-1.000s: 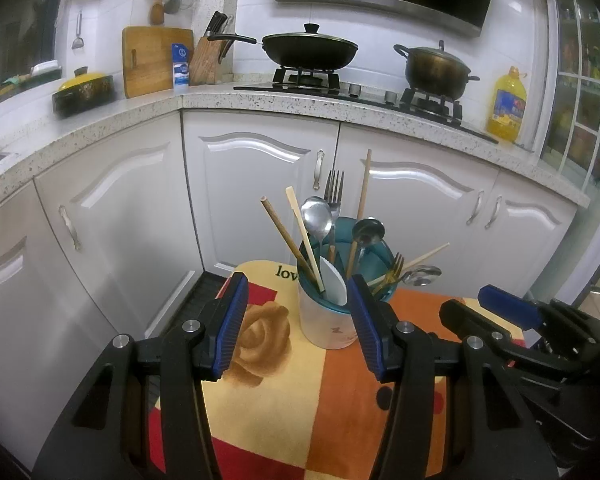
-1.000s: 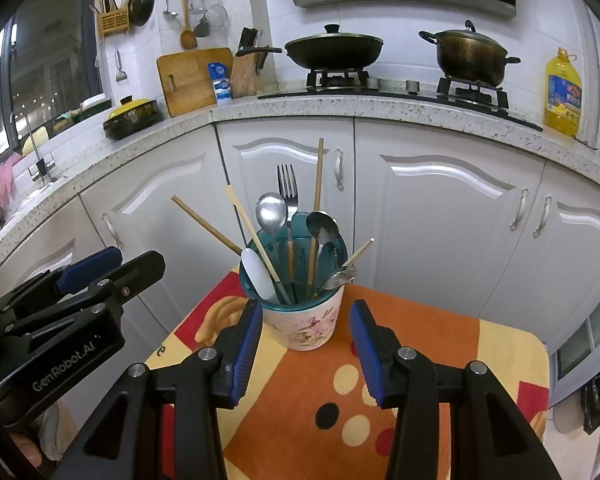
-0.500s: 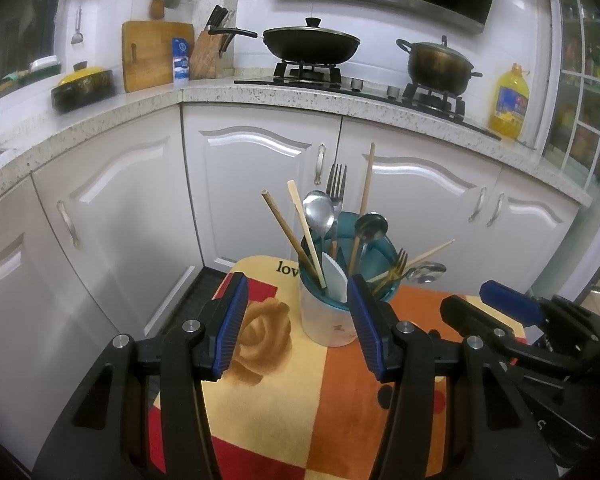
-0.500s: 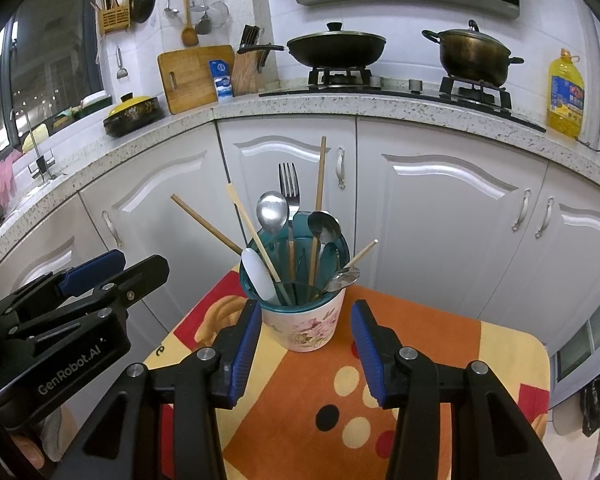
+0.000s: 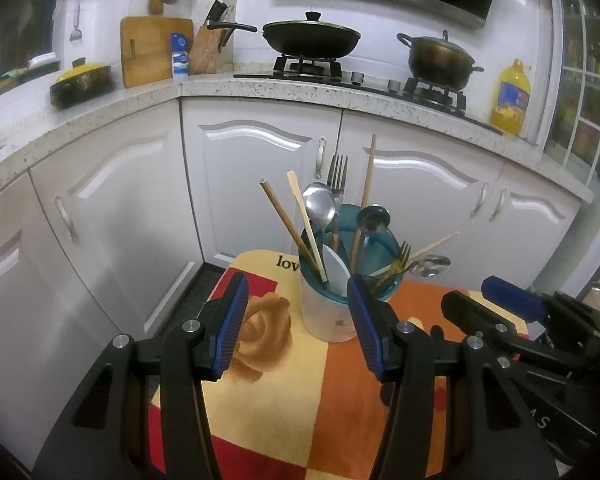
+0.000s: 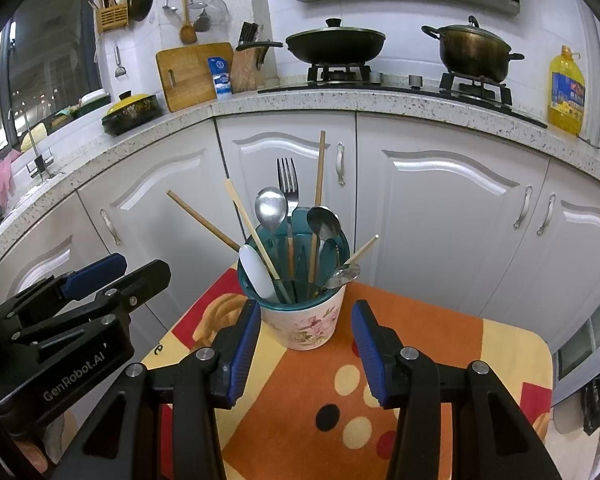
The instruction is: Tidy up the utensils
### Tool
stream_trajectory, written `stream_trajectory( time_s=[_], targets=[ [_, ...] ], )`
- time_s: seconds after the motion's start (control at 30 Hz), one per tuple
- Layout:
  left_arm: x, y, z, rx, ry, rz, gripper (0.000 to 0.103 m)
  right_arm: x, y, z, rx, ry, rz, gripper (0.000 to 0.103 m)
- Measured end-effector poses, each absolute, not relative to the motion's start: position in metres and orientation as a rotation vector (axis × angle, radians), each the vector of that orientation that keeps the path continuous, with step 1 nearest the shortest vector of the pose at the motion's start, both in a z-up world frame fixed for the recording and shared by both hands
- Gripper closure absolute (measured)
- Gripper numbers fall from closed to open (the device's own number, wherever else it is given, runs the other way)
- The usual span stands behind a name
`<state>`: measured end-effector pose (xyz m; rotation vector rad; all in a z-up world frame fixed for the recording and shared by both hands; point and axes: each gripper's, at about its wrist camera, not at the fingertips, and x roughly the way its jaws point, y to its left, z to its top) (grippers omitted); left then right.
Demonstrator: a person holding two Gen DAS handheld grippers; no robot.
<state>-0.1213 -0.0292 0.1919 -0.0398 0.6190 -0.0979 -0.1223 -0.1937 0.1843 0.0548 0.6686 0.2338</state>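
Cup of utensils straight ahead of my right hand-held gripper, nearer than left hand-held gripper. Both released, empty. Spoons, forks, chopsticks stand upright.

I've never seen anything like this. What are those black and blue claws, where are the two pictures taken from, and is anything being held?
They are two hand-held grippers, one in each of a person's hands, each with a camera looking along its fingers. One picture looks past the left gripper, the other past the right gripper. On the patterned cloth stands a flowered cup full of spoons, forks and chopsticks. Both grippers are open and hold nothing; the cup sits just beyond their fingertips.
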Motion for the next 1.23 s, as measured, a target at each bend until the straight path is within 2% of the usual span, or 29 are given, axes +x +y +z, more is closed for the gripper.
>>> stream_trajectory(
  time_s=[1.23],
  targets=[
    [-0.116,-0.027,0.183,-0.058,0.657,-0.098,0.052,-0.124,-0.211,0.168,0.057,0.681,0.217,0.051]
  ],
)
